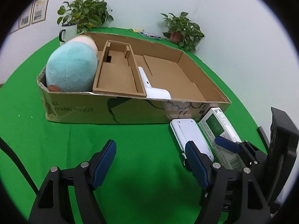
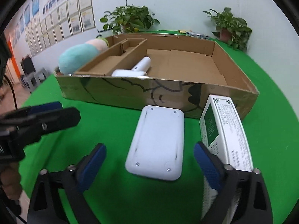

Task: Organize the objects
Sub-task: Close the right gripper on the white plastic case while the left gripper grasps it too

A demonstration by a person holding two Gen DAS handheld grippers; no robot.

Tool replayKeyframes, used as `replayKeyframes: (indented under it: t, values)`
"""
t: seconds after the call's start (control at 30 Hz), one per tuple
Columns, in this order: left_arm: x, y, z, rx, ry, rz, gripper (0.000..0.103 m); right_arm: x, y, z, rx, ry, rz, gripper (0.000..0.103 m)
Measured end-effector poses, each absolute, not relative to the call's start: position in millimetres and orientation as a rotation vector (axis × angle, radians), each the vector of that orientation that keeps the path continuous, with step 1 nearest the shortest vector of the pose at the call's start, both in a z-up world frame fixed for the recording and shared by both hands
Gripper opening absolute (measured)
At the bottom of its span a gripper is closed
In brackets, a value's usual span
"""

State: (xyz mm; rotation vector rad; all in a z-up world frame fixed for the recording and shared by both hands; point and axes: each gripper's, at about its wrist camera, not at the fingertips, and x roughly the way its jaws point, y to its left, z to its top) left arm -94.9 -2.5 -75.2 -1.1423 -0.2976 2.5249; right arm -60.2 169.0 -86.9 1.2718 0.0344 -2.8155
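A shallow cardboard box stands on the green table. It holds a teal and pink plush toy at its left end and a white hair-dryer-shaped device in the middle. In front of the box lie a flat white device and a white and green carton. My right gripper is open, its fingers either side of the white device's near end. My left gripper is open and empty above bare cloth, left of the white device.
Two potted plants and a white mug stand at the table's back. Small packets lie behind the box. The box has a cardboard divider insert. The right gripper shows in the left wrist view.
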Motion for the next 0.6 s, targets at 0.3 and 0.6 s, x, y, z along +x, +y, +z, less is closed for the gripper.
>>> replayKeyframes:
  t: [0.3, 0.6]
  values:
    - [-91, -5, -84, -1.182, -0.346, 2.422, 0.059, -54, 158, -90, 1.250, 0.230, -2.854, 0.064]
    - [-92, -15, -88, -1.218, -0.391, 2.400, 0.058, -66, 151, -93, 1.290, 0.236, -2.836, 0.084]
